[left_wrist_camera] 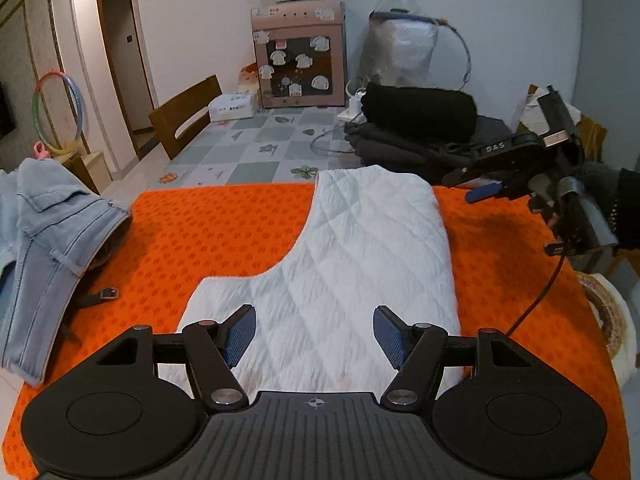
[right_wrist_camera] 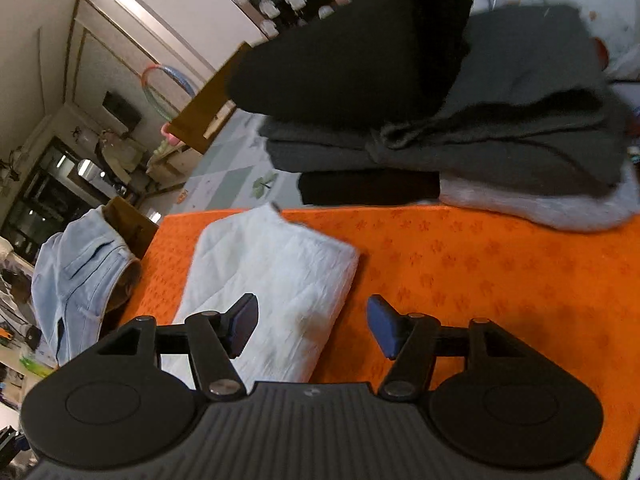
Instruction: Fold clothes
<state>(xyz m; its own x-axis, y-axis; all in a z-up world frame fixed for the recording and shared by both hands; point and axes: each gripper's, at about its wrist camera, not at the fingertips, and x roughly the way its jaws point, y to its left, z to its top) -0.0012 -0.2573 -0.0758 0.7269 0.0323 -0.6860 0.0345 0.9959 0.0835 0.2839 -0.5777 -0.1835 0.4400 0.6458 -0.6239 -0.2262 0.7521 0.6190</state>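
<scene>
A white quilted garment lies partly folded on the orange mat. My left gripper hovers open over the garment's near end, with nothing between its blue pads. In the right wrist view the same garment lies left of centre, and my right gripper stands open above its right edge and the mat, holding nothing. From the left wrist view, the right gripper sits at the mat's far right, held by a gloved hand.
Light blue jeans hang over the mat's left side, with a small strap beside them. A stack of folded dark clothes sits behind the mat. Further back are a pink water dispenser, a tissue box and a wooden chair.
</scene>
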